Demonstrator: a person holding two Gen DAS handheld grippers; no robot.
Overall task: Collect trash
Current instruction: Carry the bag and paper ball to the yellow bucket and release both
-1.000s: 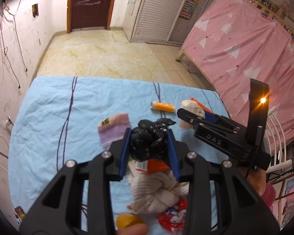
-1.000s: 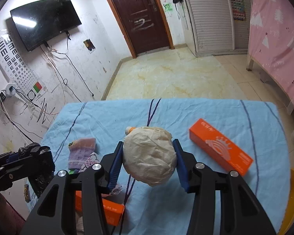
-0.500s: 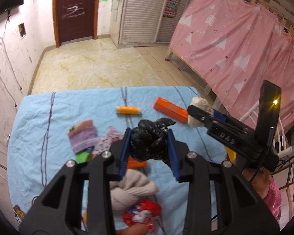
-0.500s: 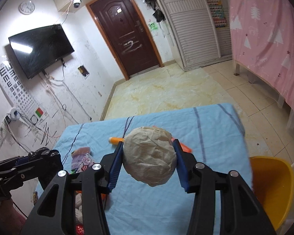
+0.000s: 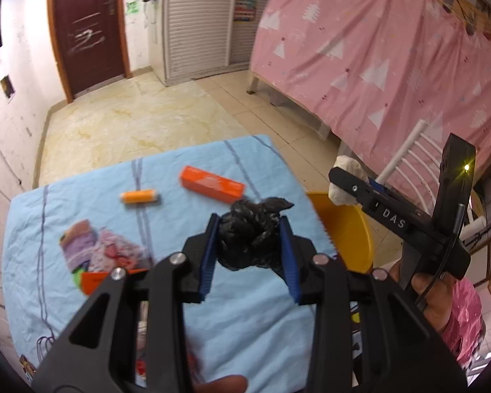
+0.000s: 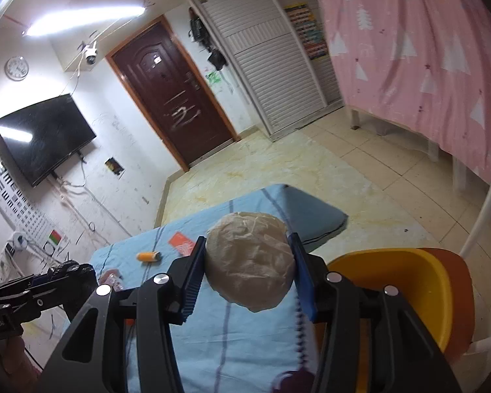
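Left gripper pinches a crumpled black plastic bag, right gripper a crumpled beige paper ball — carry-to-bin step, by my read. Next: centre each over the yellow plastic bin beside the table, then release.

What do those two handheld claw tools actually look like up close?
Both are matte black plastic frames with silver bolt heads and blue ribbed pads inside the fingers. The right gripper carries white "DAS" lettering, a small yellow light and a thin black cable. The left gripper looks the same from its own camera. Bare fingers hold them.
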